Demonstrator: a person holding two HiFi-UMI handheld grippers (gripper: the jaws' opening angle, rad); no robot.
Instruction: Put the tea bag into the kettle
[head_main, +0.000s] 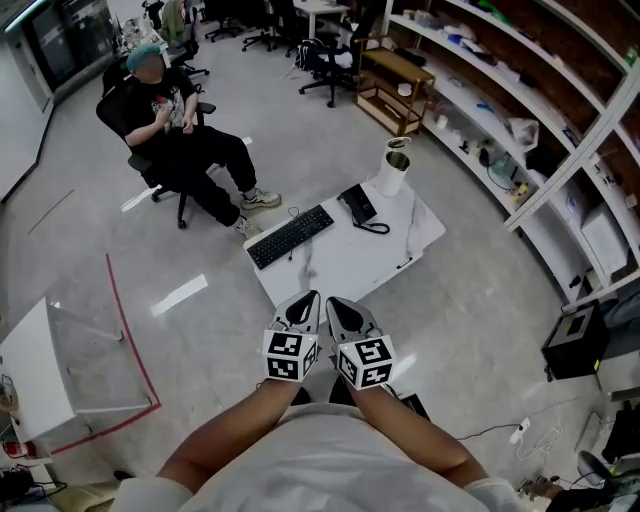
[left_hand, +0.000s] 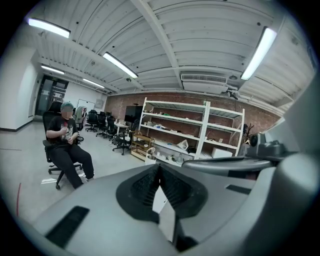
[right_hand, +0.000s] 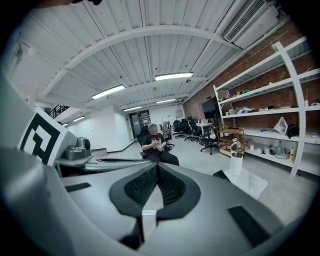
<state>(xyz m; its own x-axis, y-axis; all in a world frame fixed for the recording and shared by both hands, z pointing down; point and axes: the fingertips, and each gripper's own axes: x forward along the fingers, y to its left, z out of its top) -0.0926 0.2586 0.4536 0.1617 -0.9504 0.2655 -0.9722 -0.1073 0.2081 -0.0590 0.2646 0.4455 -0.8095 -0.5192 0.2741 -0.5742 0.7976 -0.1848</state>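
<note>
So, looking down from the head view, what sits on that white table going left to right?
Black keyboard → black desk phone → white kettle with its lid up.

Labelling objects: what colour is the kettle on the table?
White; the kettle shows best in the head view.

We're wearing a pale short-sleeved tee (head_main: 320, 455), nothing fancy. We're running the left gripper (head_main: 308, 300) and right gripper (head_main: 337, 305) in smooth grey shells with dark rectangular slots, each carrying a cube (head_main: 290, 356) of black-and-white square markers, and the pads (right_hand: 140, 186) are showing black ribbed rubber.
</note>
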